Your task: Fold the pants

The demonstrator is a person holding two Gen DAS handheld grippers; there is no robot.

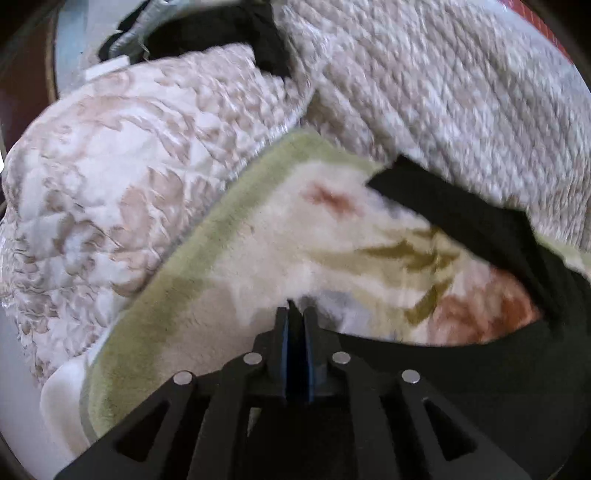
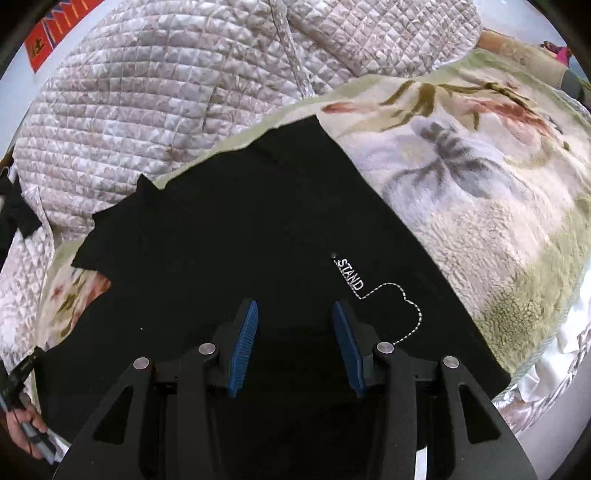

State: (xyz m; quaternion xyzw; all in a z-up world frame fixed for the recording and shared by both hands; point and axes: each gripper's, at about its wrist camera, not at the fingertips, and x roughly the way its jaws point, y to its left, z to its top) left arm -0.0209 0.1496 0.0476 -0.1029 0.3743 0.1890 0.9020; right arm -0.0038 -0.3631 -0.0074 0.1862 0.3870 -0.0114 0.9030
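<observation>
The black pants lie spread on a fleecy floral blanket, with a white "STAND" stitching on the cloth. My right gripper hovers over them, open, its blue pads well apart and pressing on nothing. In the left wrist view a black strip of the pants runs across the right side and under the gripper. My left gripper has its pads almost together at the pants' edge, with a thin dark fold of cloth between them.
A quilted beige cover is bunched up behind the pants, and a floral quilted pillow lies to the left. Other dark clothing sits at the far back. A person's hand shows at the lower left edge.
</observation>
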